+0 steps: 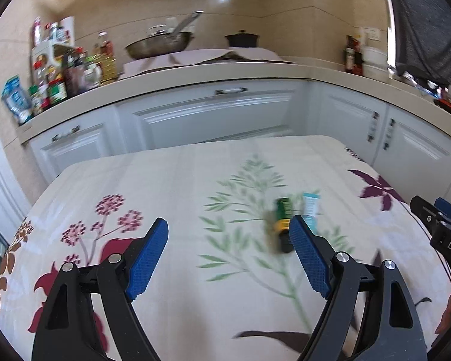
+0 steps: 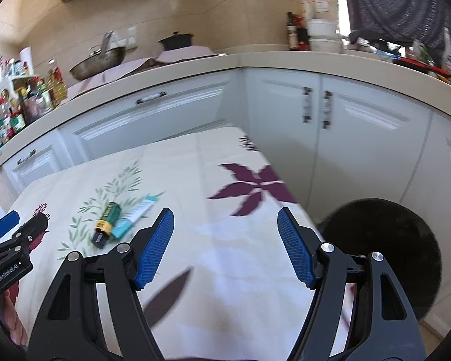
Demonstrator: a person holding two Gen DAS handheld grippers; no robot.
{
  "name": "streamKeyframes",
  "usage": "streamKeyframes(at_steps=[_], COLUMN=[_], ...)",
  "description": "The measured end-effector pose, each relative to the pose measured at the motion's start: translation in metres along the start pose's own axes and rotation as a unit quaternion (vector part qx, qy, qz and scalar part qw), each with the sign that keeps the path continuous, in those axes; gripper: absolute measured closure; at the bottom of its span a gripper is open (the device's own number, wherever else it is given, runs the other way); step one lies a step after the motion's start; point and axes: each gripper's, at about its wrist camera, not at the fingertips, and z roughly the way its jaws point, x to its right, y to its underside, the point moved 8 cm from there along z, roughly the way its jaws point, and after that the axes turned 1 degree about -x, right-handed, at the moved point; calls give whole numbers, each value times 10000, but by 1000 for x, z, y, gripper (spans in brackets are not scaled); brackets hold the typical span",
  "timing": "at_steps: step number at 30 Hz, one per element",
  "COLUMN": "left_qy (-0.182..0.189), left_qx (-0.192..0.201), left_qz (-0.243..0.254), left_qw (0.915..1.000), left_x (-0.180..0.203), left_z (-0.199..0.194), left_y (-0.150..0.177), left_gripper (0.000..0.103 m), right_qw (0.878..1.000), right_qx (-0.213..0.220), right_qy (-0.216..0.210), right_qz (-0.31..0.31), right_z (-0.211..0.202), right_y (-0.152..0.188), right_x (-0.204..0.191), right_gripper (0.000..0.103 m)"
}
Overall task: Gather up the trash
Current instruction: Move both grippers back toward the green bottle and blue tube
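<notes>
A green and yellow packet (image 1: pixel 282 224) and a teal and white tube (image 1: pixel 310 206) lie side by side on the floral tablecloth (image 1: pixel 180 186). My left gripper (image 1: pixel 228 230) is open and empty above the cloth, its right finger just in front of the packet. My right gripper (image 2: pixel 225 221) is open and empty over the table's right part, with the packet (image 2: pixel 106 219) and the tube (image 2: pixel 135 215) to its left. A black round bin (image 2: pixel 385 249) stands on the floor beside the table's right edge.
White cabinets (image 1: pixel 213 114) under a beige counter (image 1: pixel 195 75) run behind and to the right of the table. Bottles and jars (image 1: pixel 54 72), a pan (image 1: pixel 159 43) and a dark pot (image 1: pixel 242 39) stand on the counter.
</notes>
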Motion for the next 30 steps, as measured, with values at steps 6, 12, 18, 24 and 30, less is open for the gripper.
streamKeyframes(at_steps=[6, 12, 18, 24, 30], left_qy=[-177, -242, -348, -388, -319], left_qx=[-26, -119, -197, -354, -472], left_qz=[-284, -478, -561, -706, -758], left_qw=[9994, 9985, 9976, 9961, 9955], left_x=[-40, -66, -88, -109, -113], left_z=[6, 14, 20, 27, 31], left_y=[-2, 0, 3, 10, 17], left_gripper=[23, 23, 23, 23, 23], right_qw=[9994, 9976, 9945, 9899, 9846], right_qx=[-162, -499, -819, -1165, -1463], right_qy=[-138, -213, -201, -144, -46], right_qz=[-263, -432, -627, -789, -955], right_z=[19, 43, 62, 82, 100], right_y=[-4, 0, 5, 12, 21], right_x=[-40, -69, -91, -105, -111], right_gripper=[34, 34, 40, 47, 53])
